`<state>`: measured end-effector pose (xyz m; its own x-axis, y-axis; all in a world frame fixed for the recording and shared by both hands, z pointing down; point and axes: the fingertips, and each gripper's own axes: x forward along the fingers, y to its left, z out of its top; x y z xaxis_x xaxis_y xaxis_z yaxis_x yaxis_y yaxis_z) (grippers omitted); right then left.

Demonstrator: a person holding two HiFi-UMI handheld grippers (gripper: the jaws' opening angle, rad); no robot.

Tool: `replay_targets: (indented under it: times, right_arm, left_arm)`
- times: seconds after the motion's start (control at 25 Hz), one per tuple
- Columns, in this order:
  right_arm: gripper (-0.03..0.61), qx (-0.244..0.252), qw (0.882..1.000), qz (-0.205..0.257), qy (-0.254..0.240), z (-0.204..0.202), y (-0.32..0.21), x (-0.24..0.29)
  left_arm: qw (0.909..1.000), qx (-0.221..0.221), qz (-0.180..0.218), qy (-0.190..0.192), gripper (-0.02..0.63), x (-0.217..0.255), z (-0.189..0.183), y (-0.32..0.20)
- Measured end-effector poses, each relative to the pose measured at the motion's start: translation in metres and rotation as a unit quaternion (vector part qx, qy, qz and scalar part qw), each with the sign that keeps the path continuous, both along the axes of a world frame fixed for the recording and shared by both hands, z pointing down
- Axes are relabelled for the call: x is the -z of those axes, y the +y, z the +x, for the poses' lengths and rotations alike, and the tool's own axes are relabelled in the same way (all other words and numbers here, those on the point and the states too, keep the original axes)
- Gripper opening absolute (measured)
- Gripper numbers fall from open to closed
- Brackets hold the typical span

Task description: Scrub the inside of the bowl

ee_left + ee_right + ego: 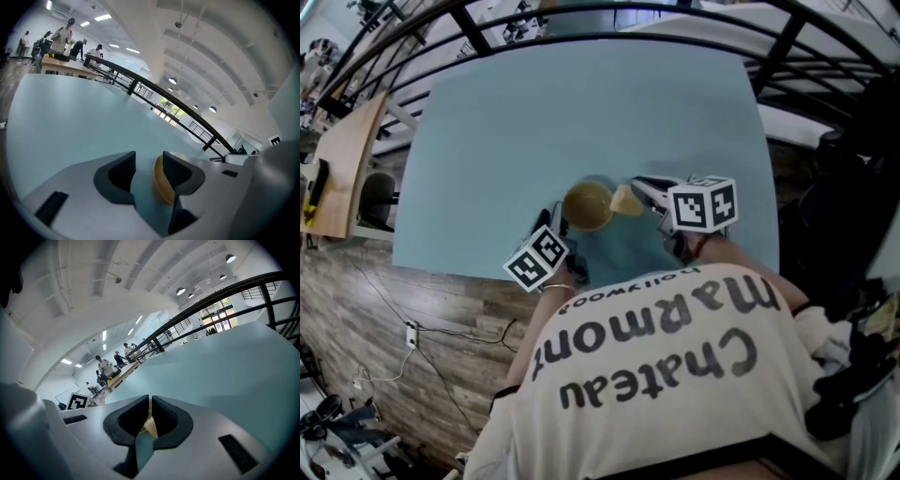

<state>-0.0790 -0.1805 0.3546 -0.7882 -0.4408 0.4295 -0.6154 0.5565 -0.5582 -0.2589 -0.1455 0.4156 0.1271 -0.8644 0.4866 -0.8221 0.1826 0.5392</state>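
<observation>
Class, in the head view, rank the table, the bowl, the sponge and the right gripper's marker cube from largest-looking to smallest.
Largest: table.
Next: marker cube and bowl, which look alike; the cube is nearer the camera, so no ranking between them.
Smallest: sponge.

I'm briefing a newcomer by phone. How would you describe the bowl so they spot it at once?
Look at the large light-blue table. Near the middle of its near edge, just ahead of the person, stands the bowl. It is round and mustard-yellow, unlike the paler, flat sponge at its right.
</observation>
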Motion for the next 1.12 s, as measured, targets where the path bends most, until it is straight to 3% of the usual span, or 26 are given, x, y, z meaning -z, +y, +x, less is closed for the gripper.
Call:
replay_targets:
  times: [0.2,0.28,0.48,0.68,1.12]
  right_arm:
    - [0.046,-0.016,1.0,0.001,-0.011,0.004,-0.005,0.005]
    - [0.048,-0.029,0.999,0.011,-0.022,0.009,-0.011,0.012]
    - [0.046,-0.076,0.993,0.066,-0.058,0.041,-0.031,0.047]
    - [0.046,-0.109,0.987,0.103,-0.057,0.064,-0.028,0.06]
    - [0.046,-0.153,0.982,0.106,-0.041,0.074,-0.012,0.035]
  left_arm:
    - [0.9982,0.0,0.058,-0.014,0.146,0.038,-0.004,-0.001]
    - [0.9945,-0.025,0.101,-0.017,0.02,0.06,0.003,-0.001]
    - [0.9819,-0.071,0.169,-0.048,0.008,0.1,0.004,0.011]
    - [0.978,-0.059,0.189,-0.065,0.008,0.11,-0.025,0.033]
    - [0.9766,-0.054,0.19,-0.085,0.008,0.101,-0.062,0.045]
